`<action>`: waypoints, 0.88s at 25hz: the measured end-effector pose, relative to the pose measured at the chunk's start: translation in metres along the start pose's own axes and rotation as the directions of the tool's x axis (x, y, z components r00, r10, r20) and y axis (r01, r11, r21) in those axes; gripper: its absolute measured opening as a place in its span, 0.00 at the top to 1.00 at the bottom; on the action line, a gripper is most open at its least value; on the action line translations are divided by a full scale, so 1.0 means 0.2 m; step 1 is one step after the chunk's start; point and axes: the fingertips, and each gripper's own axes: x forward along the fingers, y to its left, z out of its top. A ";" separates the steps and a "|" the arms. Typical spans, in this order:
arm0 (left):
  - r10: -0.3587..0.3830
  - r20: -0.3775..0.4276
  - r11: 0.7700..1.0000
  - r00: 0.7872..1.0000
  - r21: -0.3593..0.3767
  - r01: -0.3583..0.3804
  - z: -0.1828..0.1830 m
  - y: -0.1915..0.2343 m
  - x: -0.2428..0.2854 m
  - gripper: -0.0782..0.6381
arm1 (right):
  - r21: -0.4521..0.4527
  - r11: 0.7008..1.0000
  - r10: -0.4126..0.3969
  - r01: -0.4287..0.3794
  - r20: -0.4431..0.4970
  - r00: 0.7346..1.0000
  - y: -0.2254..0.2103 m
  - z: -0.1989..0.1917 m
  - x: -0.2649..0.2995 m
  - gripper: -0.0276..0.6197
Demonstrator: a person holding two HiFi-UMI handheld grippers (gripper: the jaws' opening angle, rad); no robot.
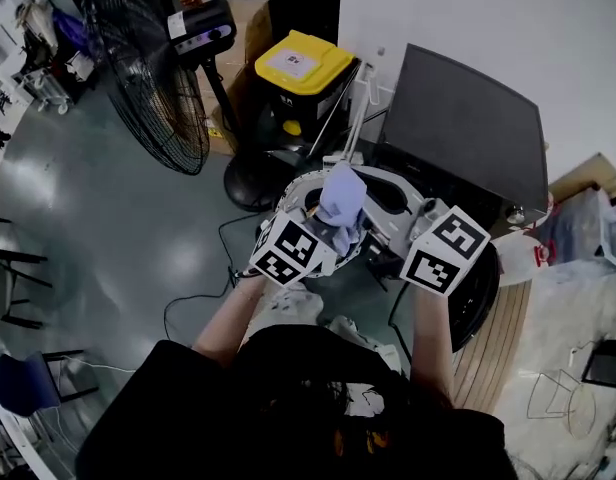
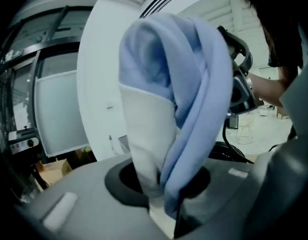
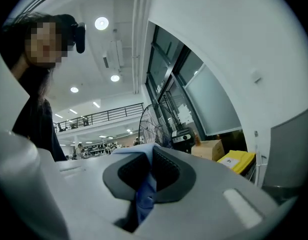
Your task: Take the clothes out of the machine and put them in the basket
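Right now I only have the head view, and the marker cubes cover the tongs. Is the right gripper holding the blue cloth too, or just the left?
Observer: Both. In the right gripper view, the right gripper is shut on a thin fold of the blue cloth.
Reviewer: And the left one's grip?
Observer: The left gripper is shut on a thicker bunch, which stands up above its tongs.
Reviewer: Is the cloth all blue?
Observer: No. The left gripper view shows a white panel beside the blue.
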 end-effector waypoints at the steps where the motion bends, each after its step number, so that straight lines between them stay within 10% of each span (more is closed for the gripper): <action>1: 0.015 -0.001 1.000 1.000 -0.004 -0.015 -0.01 0.05 -0.02 0.76 | 0.002 1.000 -0.011 0.011 0.018 1.000 -0.02 0.01 0.02 0.91; 16: 0.075 0.036 0.994 0.997 0.081 -0.078 0.03 0.56 -0.18 0.78 | 0.024 0.973 -0.218 0.228 -0.198 0.956 -0.47 -0.50 0.04 0.51; 22: 0.051 0.140 0.992 0.989 0.104 -0.066 0.21 0.72 -0.21 0.79 | -0.033 0.947 -0.303 0.321 -0.433 0.849 -0.65 -0.97 0.02 0.50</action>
